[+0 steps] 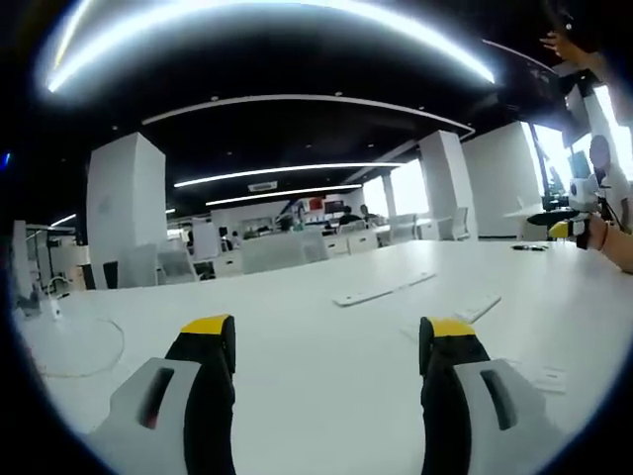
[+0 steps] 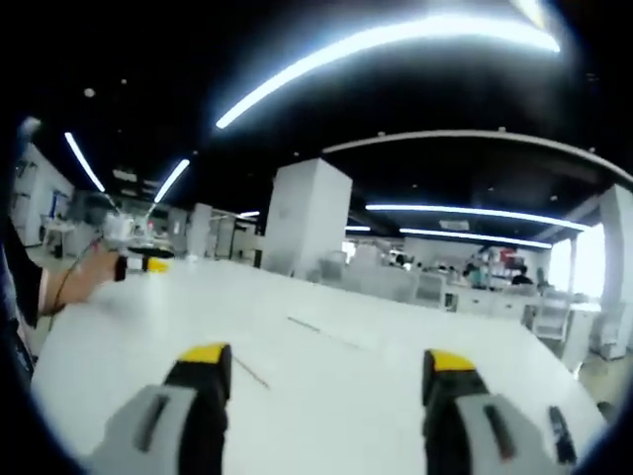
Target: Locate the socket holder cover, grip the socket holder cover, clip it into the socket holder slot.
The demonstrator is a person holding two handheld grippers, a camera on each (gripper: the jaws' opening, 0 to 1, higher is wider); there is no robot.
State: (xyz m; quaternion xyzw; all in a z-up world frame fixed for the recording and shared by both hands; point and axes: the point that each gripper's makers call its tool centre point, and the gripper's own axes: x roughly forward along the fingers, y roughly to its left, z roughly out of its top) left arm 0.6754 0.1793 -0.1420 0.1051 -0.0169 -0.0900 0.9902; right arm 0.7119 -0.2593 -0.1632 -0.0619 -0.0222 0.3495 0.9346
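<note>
In the left gripper view the left hand-held gripper (image 1: 328, 341), with grey jaws tipped in yellow and black, rises from 6 o'clock with its jaws spread wide and nothing between them, so it is released, poised above a broad white counter (image 1: 297, 327). On that counter, toward 1 o'clock from the jaws, lies a long flat white strip (image 1: 384, 290) that looks like the socket holder, and just beyond the right jaw tip sits a shorter flat white piece (image 1: 480, 308), possibly the socket holder cover, though the two are too small and pale to tell apart with certainty; both lie flat and apart from each other. At 3 o'clock a person's hand (image 1: 615, 242) holds a small yellow-and-black object at the counter's edge. In the right gripper view the right hand-held gripper (image 2: 328, 358) stands equally released, jaws wide apart and empty over the same white counter (image 2: 326, 396). A thin dark line (image 2: 326, 333) runs across the surface toward 12 o'clock from the jaws. At 9 o'clock a hand (image 2: 84, 277) grips a yellow-tipped tool. White square pillars (image 2: 305, 220), chairs and long ceiling light strips (image 2: 376, 40) fill the open office behind
</note>
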